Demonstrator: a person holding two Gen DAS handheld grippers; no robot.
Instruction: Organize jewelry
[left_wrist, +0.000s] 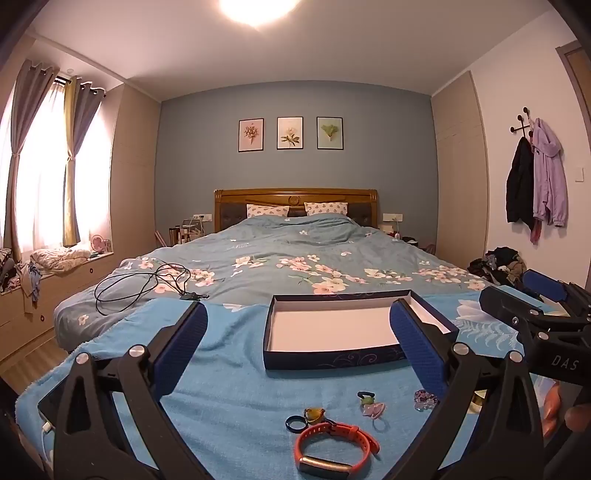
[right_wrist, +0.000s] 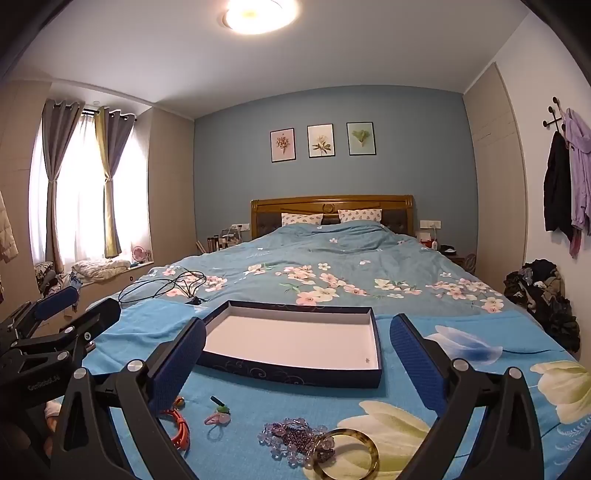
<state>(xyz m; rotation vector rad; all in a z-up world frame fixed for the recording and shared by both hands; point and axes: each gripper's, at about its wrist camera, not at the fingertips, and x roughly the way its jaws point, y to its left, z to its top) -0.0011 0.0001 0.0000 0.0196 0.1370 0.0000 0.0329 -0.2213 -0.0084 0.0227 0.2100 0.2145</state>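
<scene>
1. Both my tools are spread wide and hold nothing. The left tool (left_wrist: 297, 332) hangs over the near edge of the blue towel (left_wrist: 229, 369) on the bed (left_wrist: 295, 251), and the right tool (right_wrist: 297, 347) hangs just beside it; each shows up at the edge of the other's view.

2. The open box (right_wrist: 295, 373), dark blue outside and white inside, sits on the towel ahead of both tools, with nothing in it that I can make out except a tiny speck near one corner. No piece is in it yet, so I judge the sorting is only starting.

3. The jewelry lies loose on the towel between me and the box. Below my left tool are the orange wristband (left_wrist: 332, 446), a dark ring (left_wrist: 294, 422) beside it, and a small yellow-green charm (left_wrist: 314, 414). Further right lies a pink clip (left_wrist: 373, 410).

4. Below my right tool are a purple bead bracelet (right_wrist: 291, 439) and an amber bangle (right_wrist: 349, 456), which touch or overlap.

5. To do this well I think each tool should take what is nearest: left to the wristband, right to the bangle.

6. I would lower over the band's rim and pinch across one side of the loop, not the whole loop.

7. The beads may cling to the bangle, so I would lift slowly and check that they part.

8. The towel is soft and fuzzy; I keep the pads just above it so I do not snag it.
</scene>
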